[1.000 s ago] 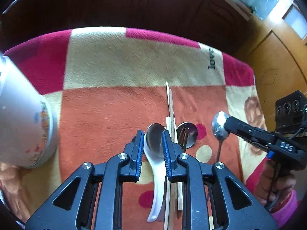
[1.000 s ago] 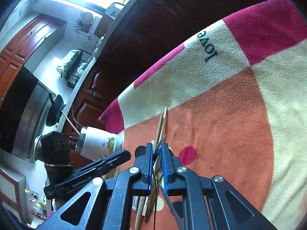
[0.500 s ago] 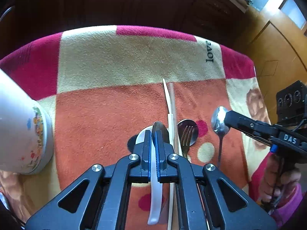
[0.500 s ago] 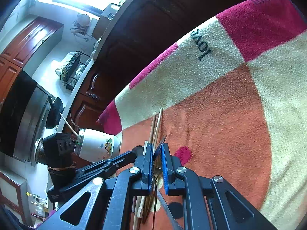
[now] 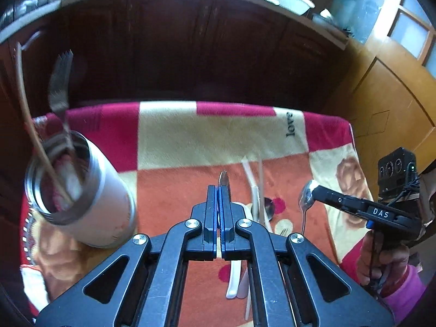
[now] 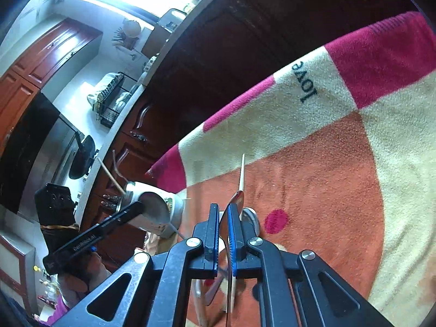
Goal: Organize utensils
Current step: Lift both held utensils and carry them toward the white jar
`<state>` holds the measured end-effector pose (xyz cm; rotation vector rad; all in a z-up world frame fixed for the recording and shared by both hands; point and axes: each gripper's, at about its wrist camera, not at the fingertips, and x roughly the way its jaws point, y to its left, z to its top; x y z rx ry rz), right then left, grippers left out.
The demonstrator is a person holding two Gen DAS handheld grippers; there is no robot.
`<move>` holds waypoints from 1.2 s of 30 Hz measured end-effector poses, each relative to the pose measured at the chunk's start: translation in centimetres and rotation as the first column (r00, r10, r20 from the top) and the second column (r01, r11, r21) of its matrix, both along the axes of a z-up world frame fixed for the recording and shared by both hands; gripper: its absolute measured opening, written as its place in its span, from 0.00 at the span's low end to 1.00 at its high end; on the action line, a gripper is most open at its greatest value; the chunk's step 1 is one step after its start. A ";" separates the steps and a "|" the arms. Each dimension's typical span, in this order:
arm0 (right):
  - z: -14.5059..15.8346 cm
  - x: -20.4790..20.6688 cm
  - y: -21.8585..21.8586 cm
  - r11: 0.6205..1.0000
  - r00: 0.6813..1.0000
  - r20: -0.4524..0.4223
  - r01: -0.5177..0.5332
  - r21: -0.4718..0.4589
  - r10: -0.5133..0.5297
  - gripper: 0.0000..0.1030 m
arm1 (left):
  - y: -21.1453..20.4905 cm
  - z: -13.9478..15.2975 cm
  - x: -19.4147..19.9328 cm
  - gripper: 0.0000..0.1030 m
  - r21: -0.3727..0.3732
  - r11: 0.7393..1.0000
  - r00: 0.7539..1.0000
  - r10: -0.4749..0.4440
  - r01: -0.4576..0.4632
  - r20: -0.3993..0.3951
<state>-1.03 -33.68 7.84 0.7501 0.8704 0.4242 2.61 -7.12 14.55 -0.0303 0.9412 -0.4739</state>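
My left gripper [image 5: 219,190] is shut on a metal spoon [image 5: 224,178] and holds it edge-on above the blanket. My right gripper [image 6: 223,212] is shut on another metal spoon [image 5: 306,194], seen from the left wrist view lifted at the right. A white utensil cup [image 5: 87,199] stands at the left, with a fork [image 5: 60,81] and a wooden stick [image 5: 30,125] in it. A white ceramic spoon [image 5: 237,267], chopsticks [image 5: 254,185] and a spoon bowl [image 5: 268,208] lie on the blanket under my left gripper.
The checked red, orange and cream blanket [image 5: 190,136] covers the table. Dark wooden cabinets [image 5: 190,46] stand behind it. A wooden door [image 5: 395,103] is at the right. The cup also shows in the right wrist view [image 6: 155,207].
My left gripper shut on the metal spoon and lifted it off the blanket. The view rose, and the cup's open top came into sight. The right gripper stayed up with its spoon.
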 end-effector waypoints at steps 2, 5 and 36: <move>0.6 -0.5 0.0 1.000 1.000 0.012 -0.003 -0.008 0.003 0.05 | 0.5 1.0 -0.4 0.00 -0.004 1.000 1.000 0.004 -0.004 0.022; 1.6 -1.1 0.2 1.000 0.999 0.032 -0.005 -0.018 0.006 0.05 | 1.5 2.3 -0.9 0.00 -0.018 1.000 0.999 0.020 -0.019 0.044; 15.7 -0.9 8.7 0.984 0.941 0.296 -0.131 -0.116 0.161 0.01 | 13.9 13.2 -5.1 0.00 -0.127 0.971 0.953 0.226 -0.204 0.200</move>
